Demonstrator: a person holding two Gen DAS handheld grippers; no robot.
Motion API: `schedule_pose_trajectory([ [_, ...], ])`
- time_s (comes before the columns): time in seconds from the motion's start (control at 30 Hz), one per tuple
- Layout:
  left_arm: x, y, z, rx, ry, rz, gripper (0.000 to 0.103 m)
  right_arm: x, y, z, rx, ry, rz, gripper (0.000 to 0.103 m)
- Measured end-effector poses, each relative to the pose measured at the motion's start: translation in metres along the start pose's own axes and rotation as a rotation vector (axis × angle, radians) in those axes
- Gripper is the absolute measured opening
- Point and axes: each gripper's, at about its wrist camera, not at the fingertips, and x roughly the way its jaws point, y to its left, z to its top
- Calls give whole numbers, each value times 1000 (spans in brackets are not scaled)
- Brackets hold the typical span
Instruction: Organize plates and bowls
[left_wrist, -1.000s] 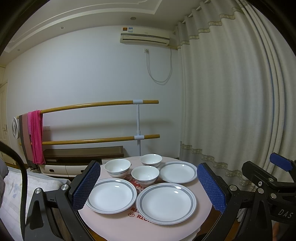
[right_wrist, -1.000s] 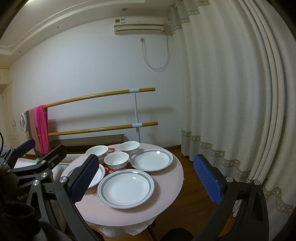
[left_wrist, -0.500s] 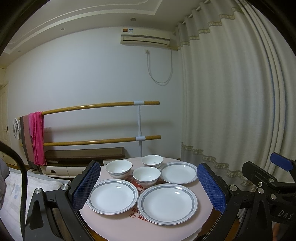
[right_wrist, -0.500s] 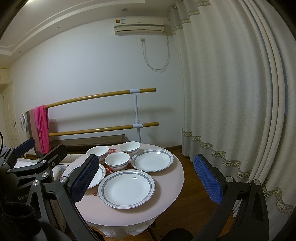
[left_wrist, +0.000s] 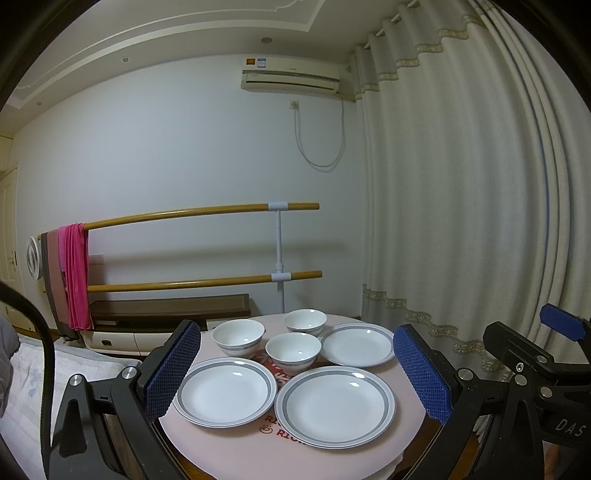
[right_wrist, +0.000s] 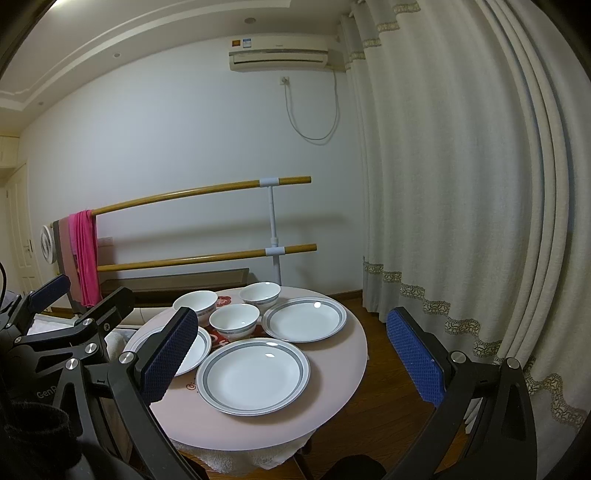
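I am holding both tongs above the near edge of the round pink table (left_wrist: 236, 443), neither gripping anything: my left tongs (left_wrist: 295, 373) are spread wide with the blue pads framing the crockery, and my right tongs (right_wrist: 295, 360) are standing just as wide apart. Three plates and three bowls are lying ahead and below me, none stacked. The near right plate (left_wrist: 335, 405) is sitting closest to me, the near left plate (left_wrist: 225, 391) just beside it, and the far plate (left_wrist: 356, 344) behind on the right. The bowls are clustering behind the plates: the middle bowl (left_wrist: 293, 350) between the near plates, the left bowl (left_wrist: 238, 336) and the back bowl (left_wrist: 304, 321) further off. In the right wrist view the near right plate (right_wrist: 253, 371) is lying left of centre, so I am judging my left tongs the more squarely placed to take a near plate's rim.
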Motion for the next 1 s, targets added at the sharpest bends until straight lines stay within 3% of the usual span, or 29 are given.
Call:
schedule_pose_trajectory([
  [1.0, 2, 2, -2, -1, -2, 1, 102, 0, -1, -1, 1, -1, 1, 103],
])
